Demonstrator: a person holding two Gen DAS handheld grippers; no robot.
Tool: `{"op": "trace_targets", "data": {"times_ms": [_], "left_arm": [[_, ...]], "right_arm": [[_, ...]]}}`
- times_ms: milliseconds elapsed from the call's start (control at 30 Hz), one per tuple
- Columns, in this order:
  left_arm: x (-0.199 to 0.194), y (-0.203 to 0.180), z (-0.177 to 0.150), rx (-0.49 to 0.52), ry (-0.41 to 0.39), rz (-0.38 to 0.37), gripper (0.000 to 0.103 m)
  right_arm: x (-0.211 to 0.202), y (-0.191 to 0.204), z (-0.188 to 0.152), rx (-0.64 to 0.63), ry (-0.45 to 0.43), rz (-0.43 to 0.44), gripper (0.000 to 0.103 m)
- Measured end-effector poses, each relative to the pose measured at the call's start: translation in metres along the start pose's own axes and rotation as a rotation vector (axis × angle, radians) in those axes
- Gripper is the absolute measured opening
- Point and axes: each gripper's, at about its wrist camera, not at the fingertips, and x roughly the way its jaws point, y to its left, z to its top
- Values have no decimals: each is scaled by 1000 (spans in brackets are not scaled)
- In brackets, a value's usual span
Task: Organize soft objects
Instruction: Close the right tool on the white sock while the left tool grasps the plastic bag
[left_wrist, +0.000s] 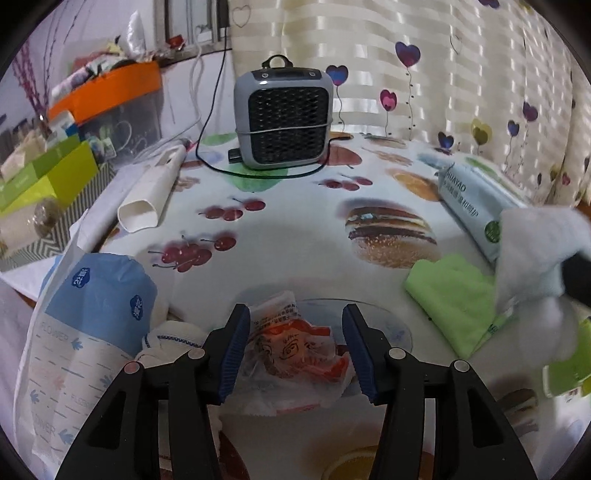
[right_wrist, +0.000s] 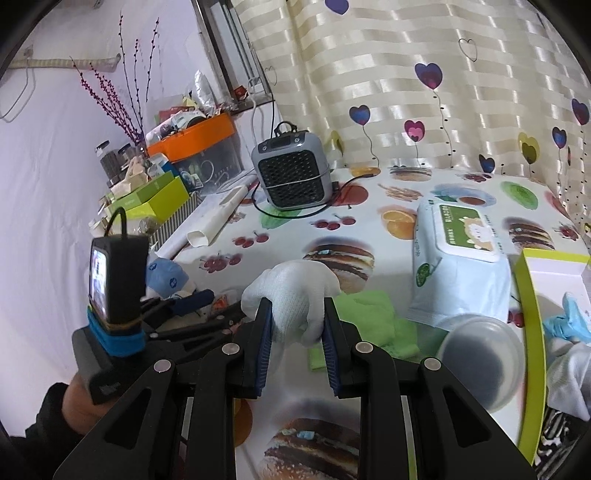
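Right hand-held gripper (right_wrist: 297, 343) clamped on white cloth (right_wrist: 295, 295), lifted over counter (right_wrist: 369, 266) | left hand-held gripper (left_wrist: 295, 354) spread above crumpled wrapper (left_wrist: 295, 354) | risk: cloth slipping, thin pinch

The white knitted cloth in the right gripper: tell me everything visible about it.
The white knitted cloth is soft, with a fine mesh-like weave, bunched into a rounded lump with folds. The right gripper has its jaws closed on the lower part, blue pads pressing both sides, so it is held above the fruit-and-burger tablecloth. Its bulk bulges above and ahead of the jaws. Behind it lies a folded green cloth; whether they touch cannot be told. In the left wrist view it appears blurred at the right edge.
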Motion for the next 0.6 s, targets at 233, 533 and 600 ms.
{"op": "trace_targets", "data": {"times_ms": [233,533,600], "left_arm": [[-1,-9,-3,35,12,21,25],[-49,-14,-13,-34,-62,-71,20],[-59,-16,-16,-34,-73,-97,19]], "right_arm": [[-20,-1,-4,2,-23,-9,26],[-50,-2,-11,2,-55,-26,26],[-55,-2,-13,2,-59,-25,26]]}}
